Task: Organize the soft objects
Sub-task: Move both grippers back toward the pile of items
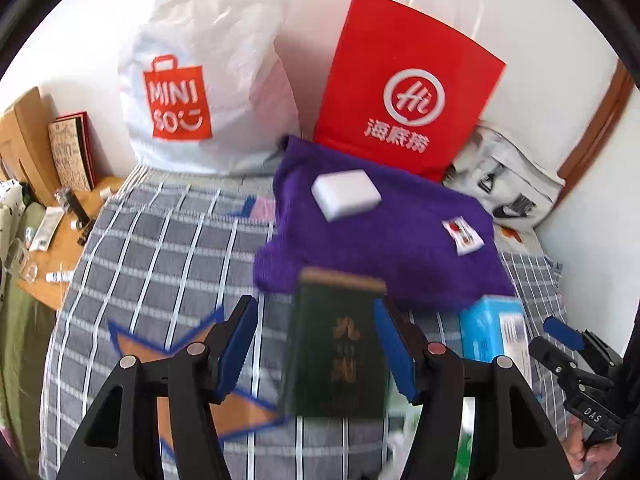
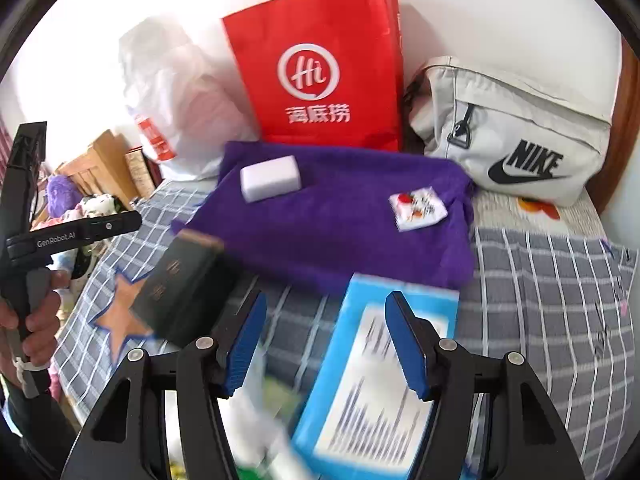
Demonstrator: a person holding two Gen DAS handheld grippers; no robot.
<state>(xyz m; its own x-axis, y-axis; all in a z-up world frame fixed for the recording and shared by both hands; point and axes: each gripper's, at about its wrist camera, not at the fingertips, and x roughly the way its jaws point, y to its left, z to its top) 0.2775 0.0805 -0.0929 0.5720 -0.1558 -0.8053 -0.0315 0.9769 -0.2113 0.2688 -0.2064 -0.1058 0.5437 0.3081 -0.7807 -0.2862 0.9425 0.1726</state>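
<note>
A purple towel (image 1: 384,240) lies folded on the checked bed, also in the right wrist view (image 2: 336,216). On it sit a white sponge block (image 1: 346,194) (image 2: 271,178) and a small white packet (image 1: 462,236) (image 2: 418,208). A dark green box (image 1: 340,348) (image 2: 180,284) lies between my left gripper's (image 1: 316,350) open fingers, close to the right pad; no clamp shows. My right gripper (image 2: 325,344) is open over a blue box (image 2: 380,376) (image 1: 494,332). The right gripper shows at the left view's right edge (image 1: 568,344).
A white MINISO bag (image 1: 200,80), a red paper bag (image 1: 404,80) (image 2: 324,68) and a grey Nike bag (image 2: 512,136) stand against the wall. A wooden side table (image 1: 60,240) with small items is left of the bed. Something white and green lies blurred under the right gripper.
</note>
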